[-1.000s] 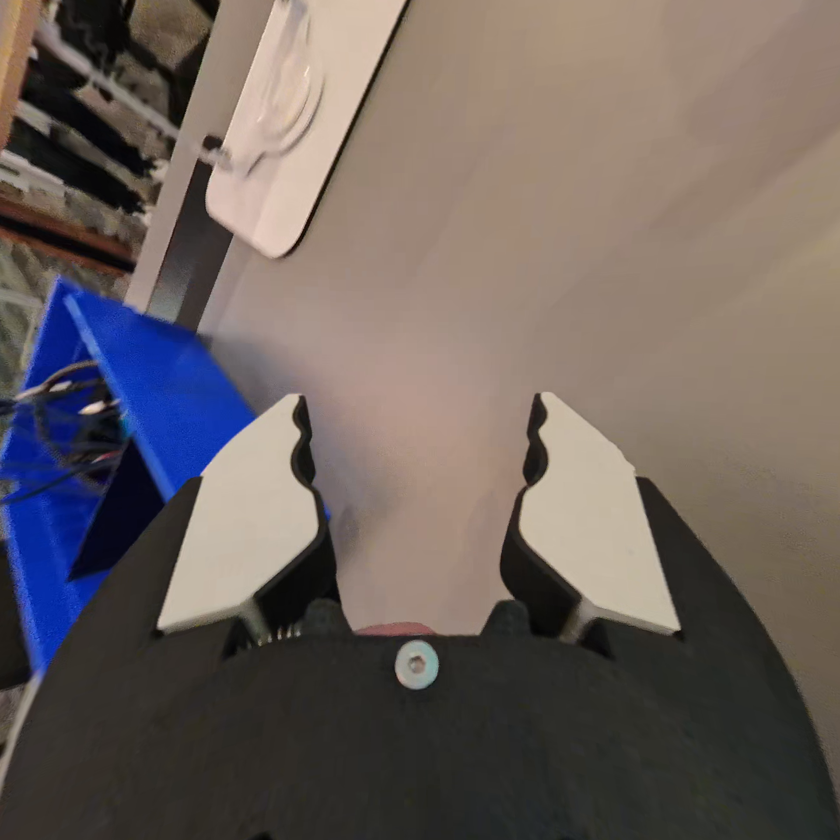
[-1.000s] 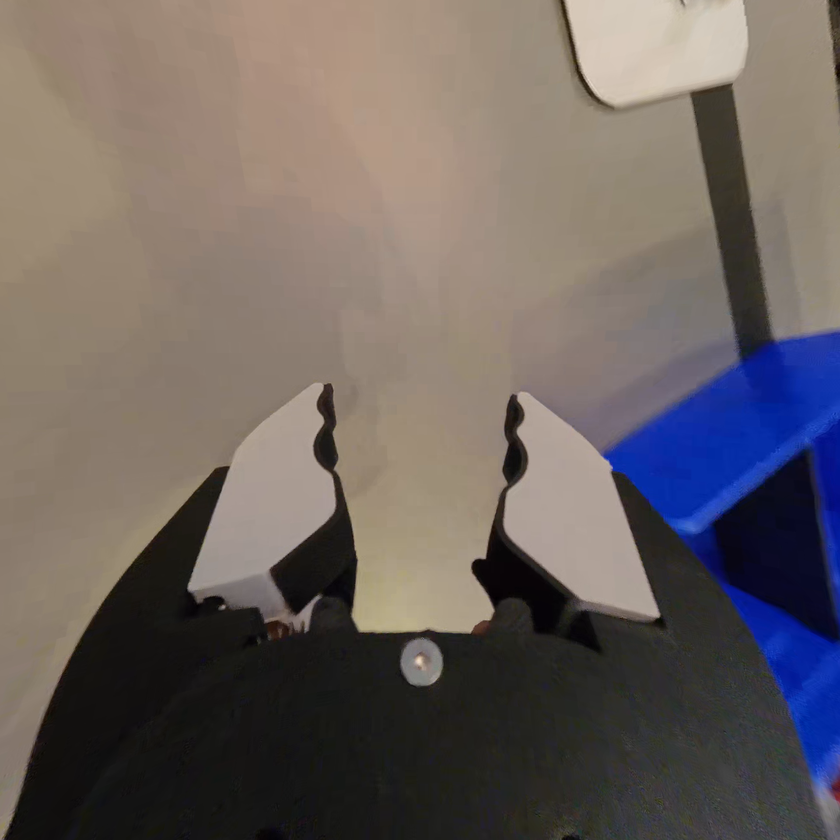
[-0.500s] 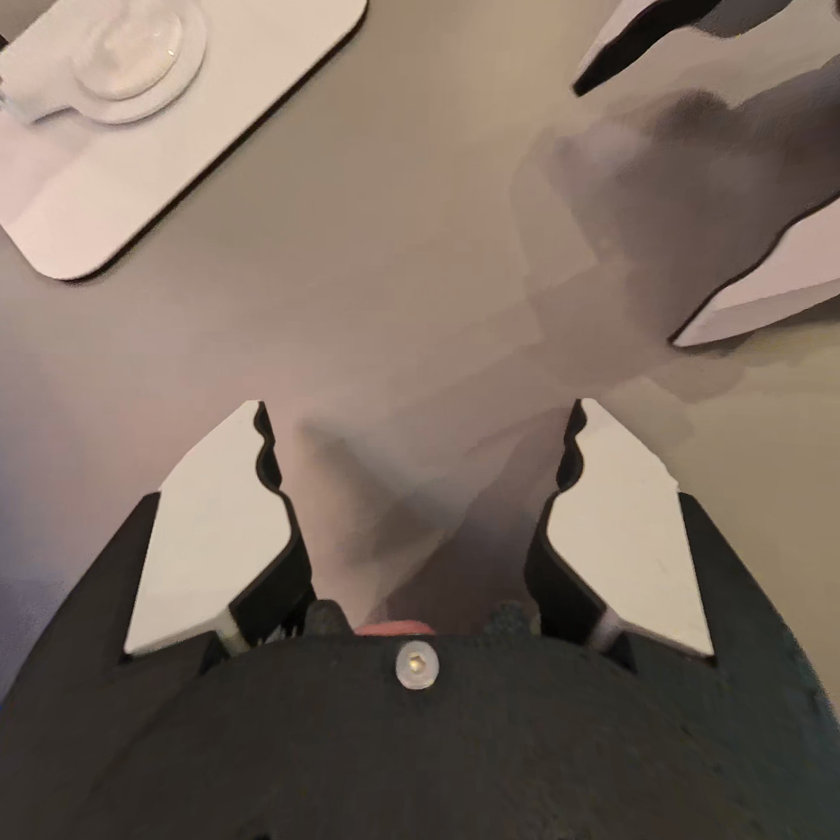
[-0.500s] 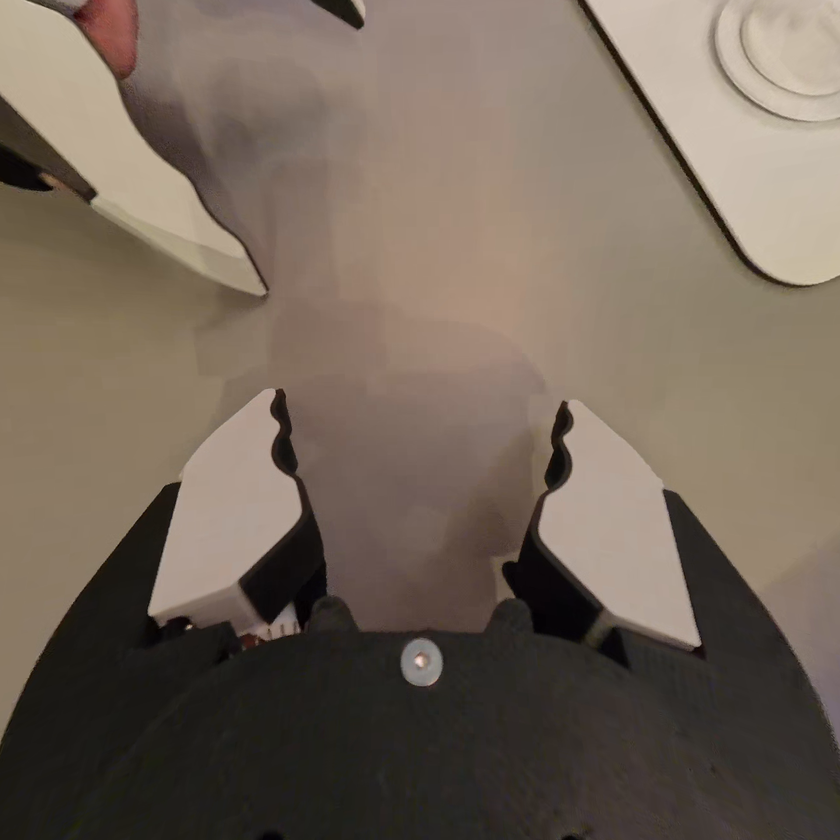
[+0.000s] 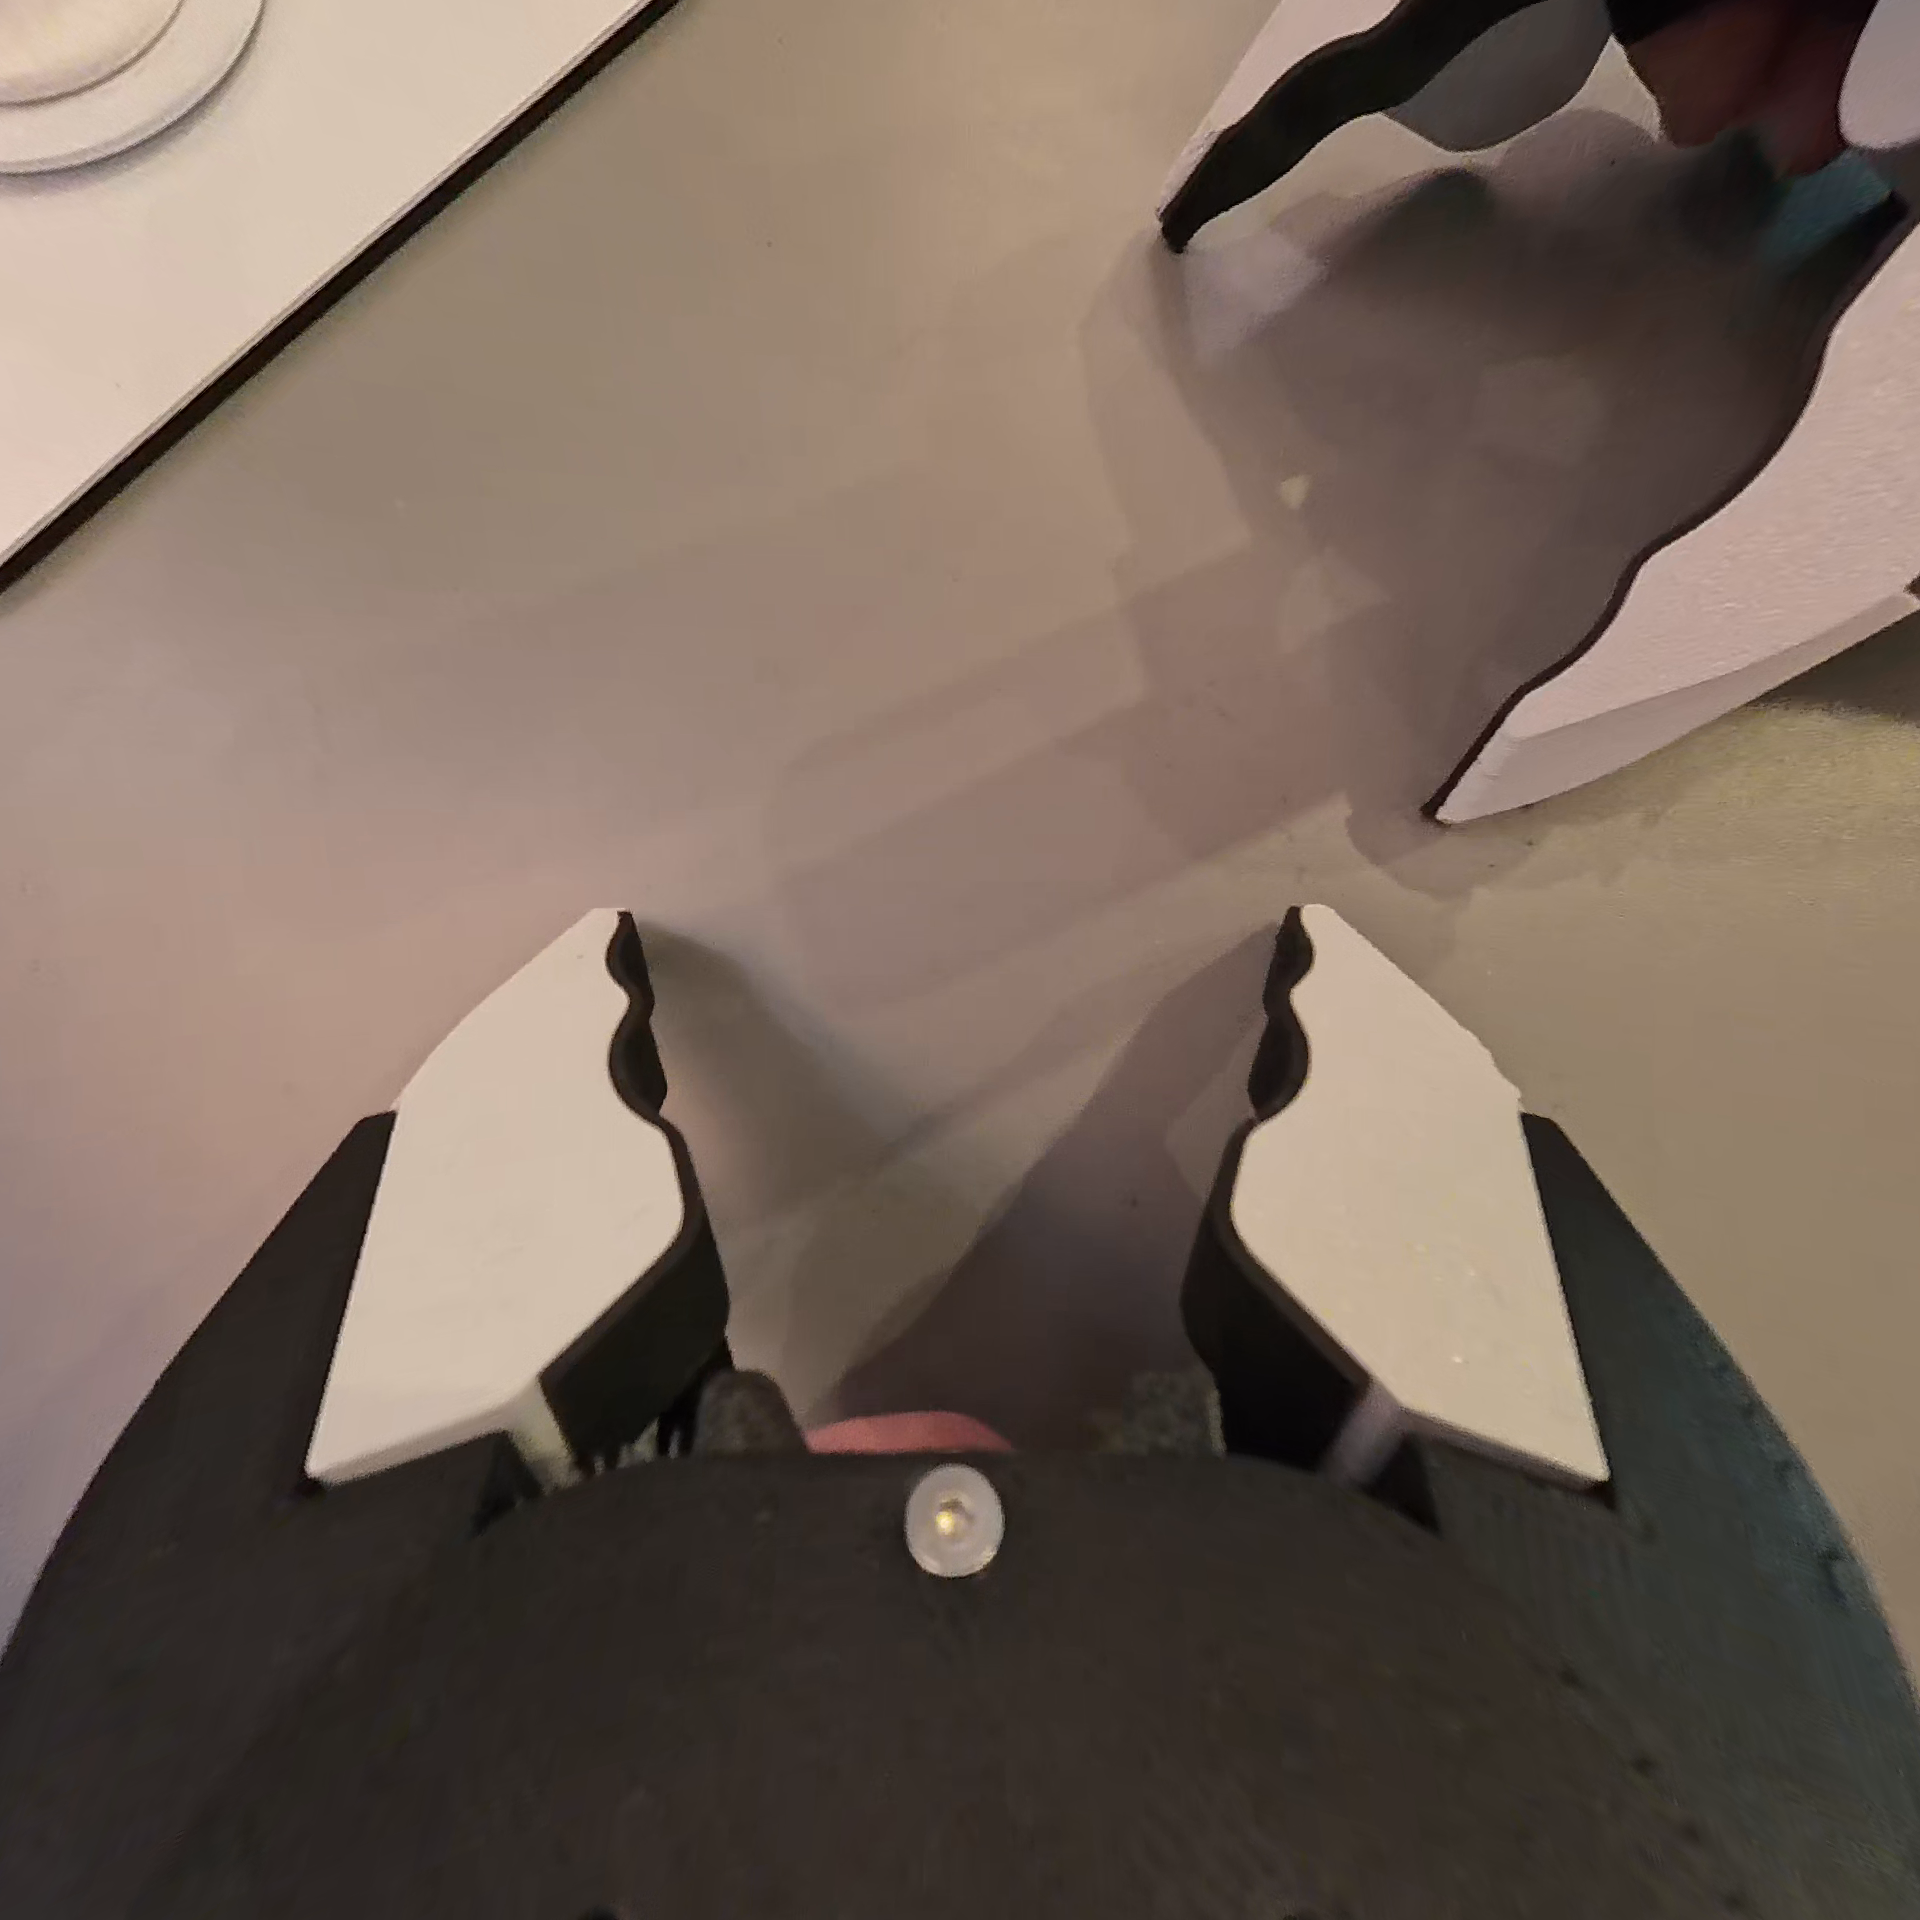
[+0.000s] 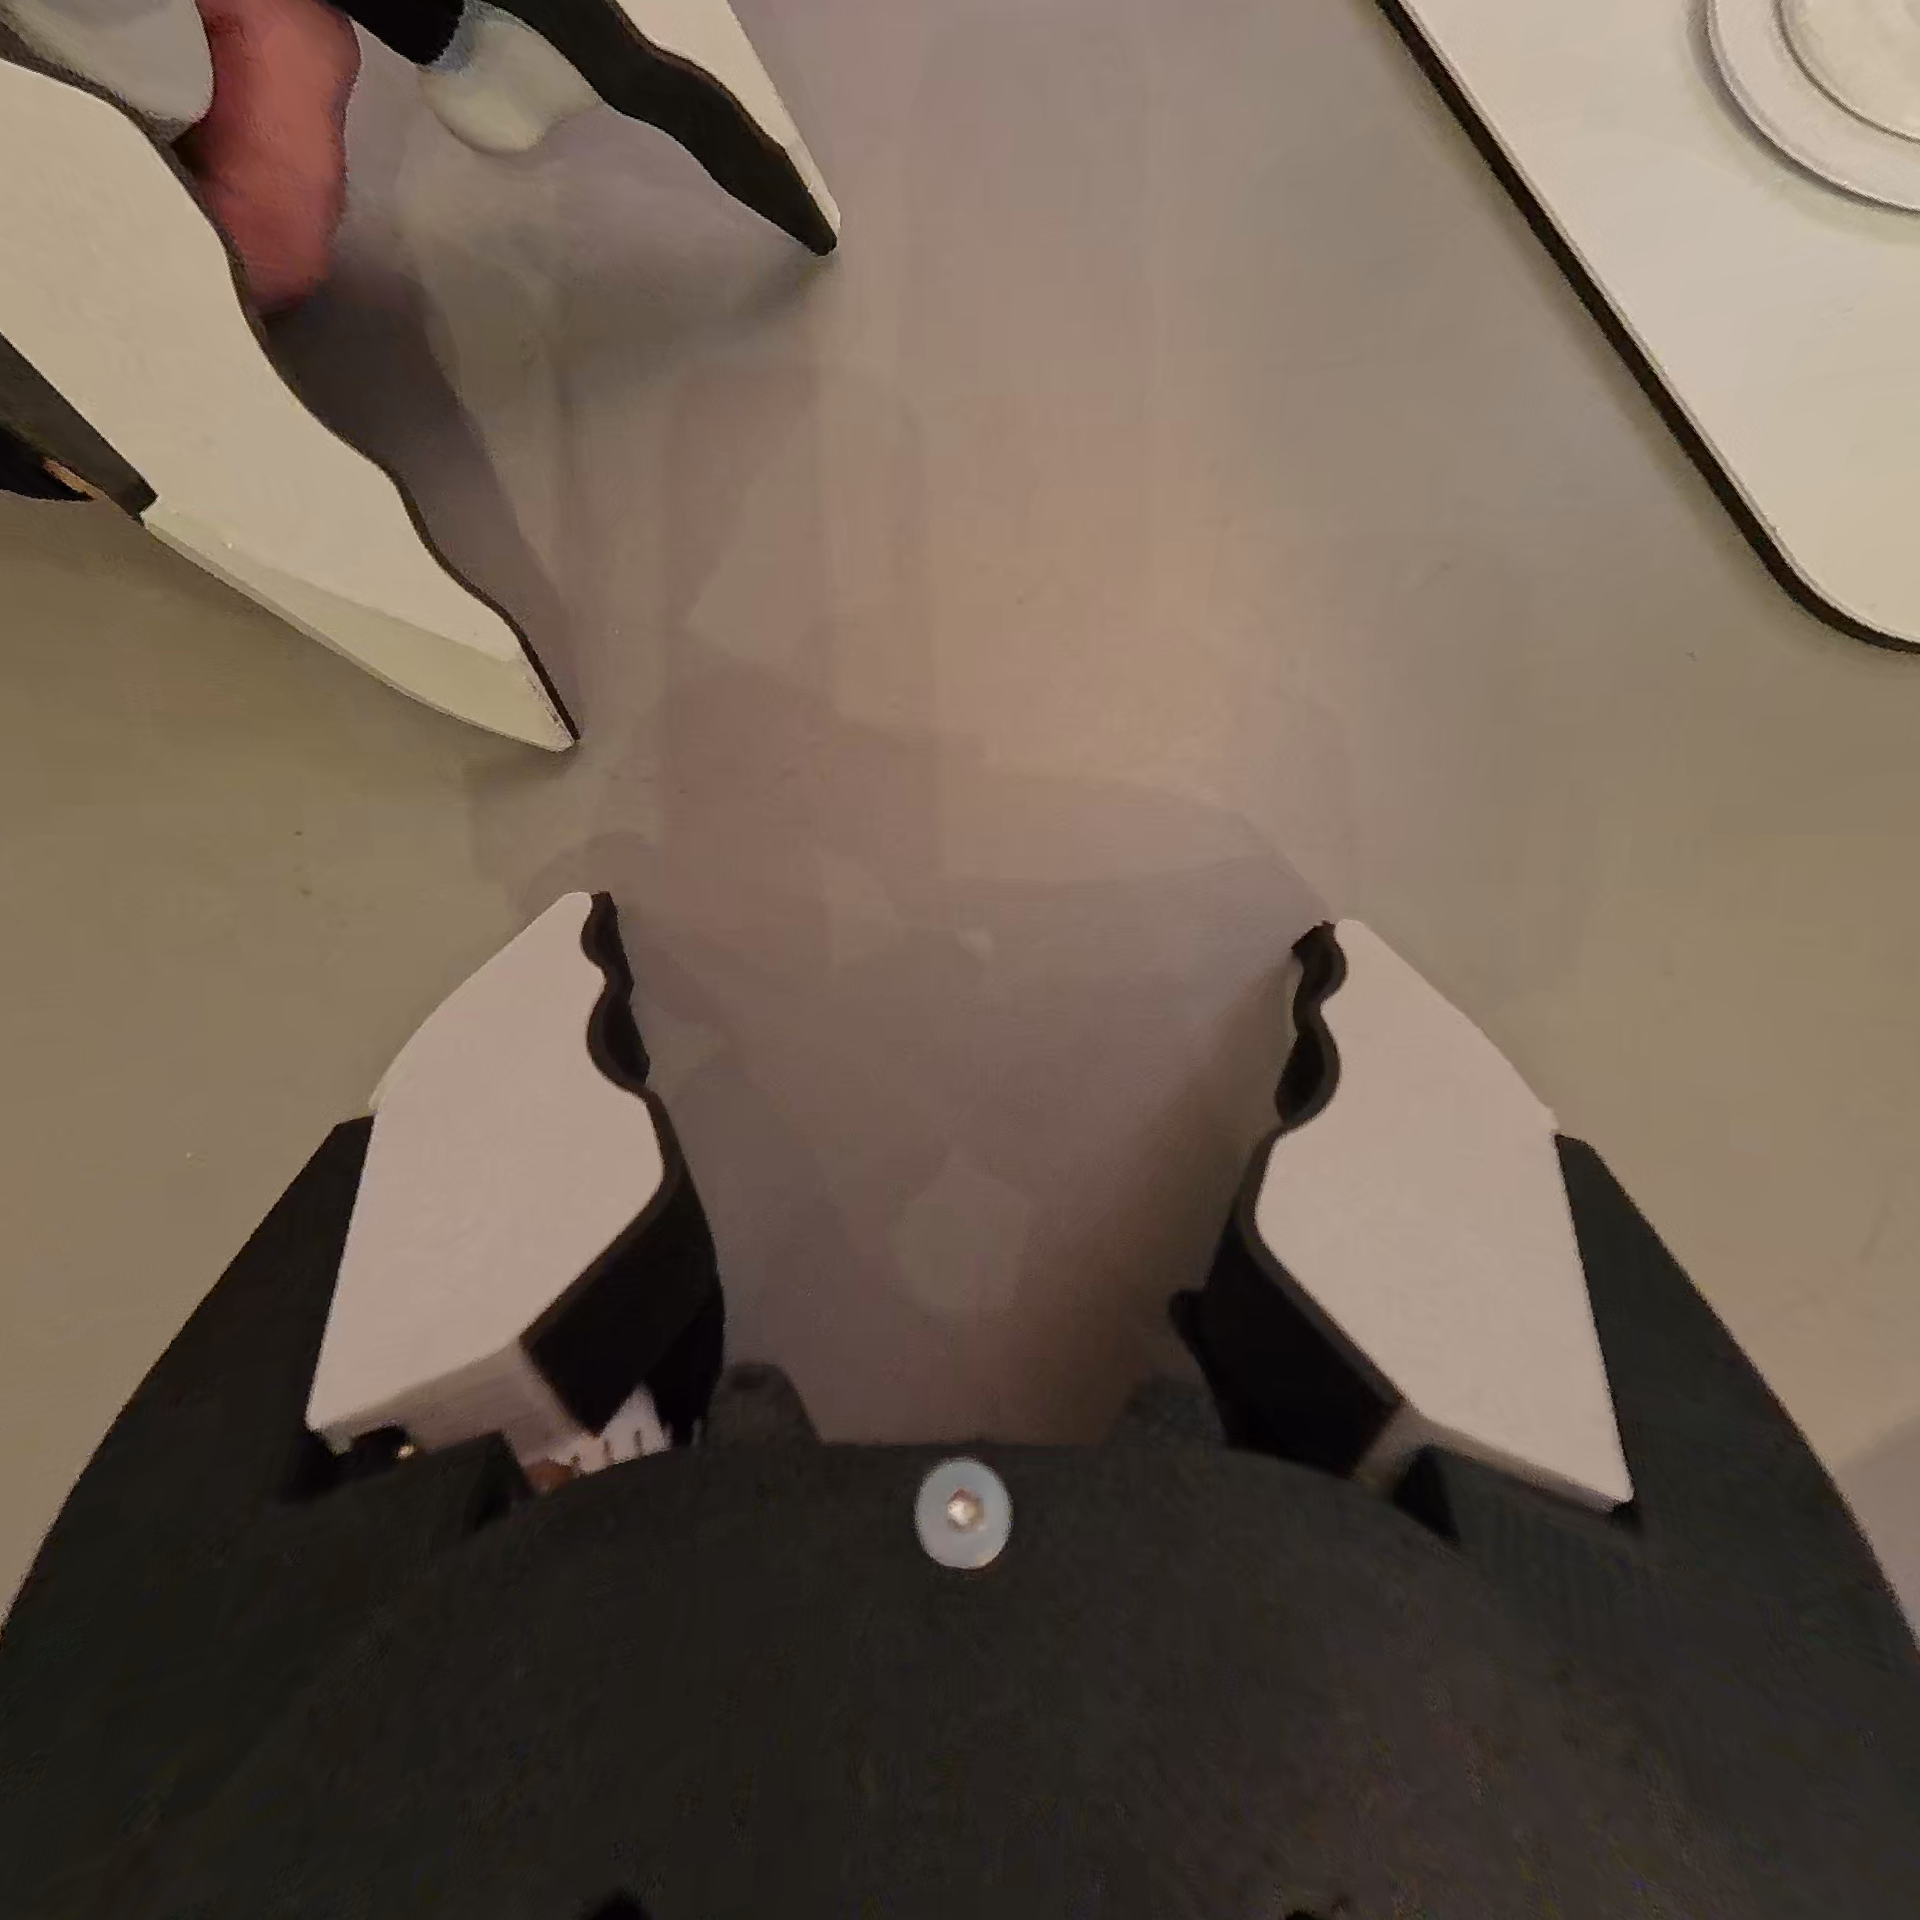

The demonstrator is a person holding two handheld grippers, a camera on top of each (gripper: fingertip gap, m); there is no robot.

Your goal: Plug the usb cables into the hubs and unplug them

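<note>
Left gripper and right gripper, both tilted downward with jaws spread wide and nothing between them; tips converge, apparently without touching.

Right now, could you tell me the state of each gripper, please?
Left gripper: open, holding nothing.
Right gripper: open, holding nothing.

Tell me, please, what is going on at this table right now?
A person is holding two handheld grippers over a plain grey table. The left gripper and the right gripper both stand wide open with nothing between their fingers, angled toward each other low over bare tabletop. A white board with a round clear disc on it lies nearby. No USB cable or hub is in view, so none is being handled now.
</note>
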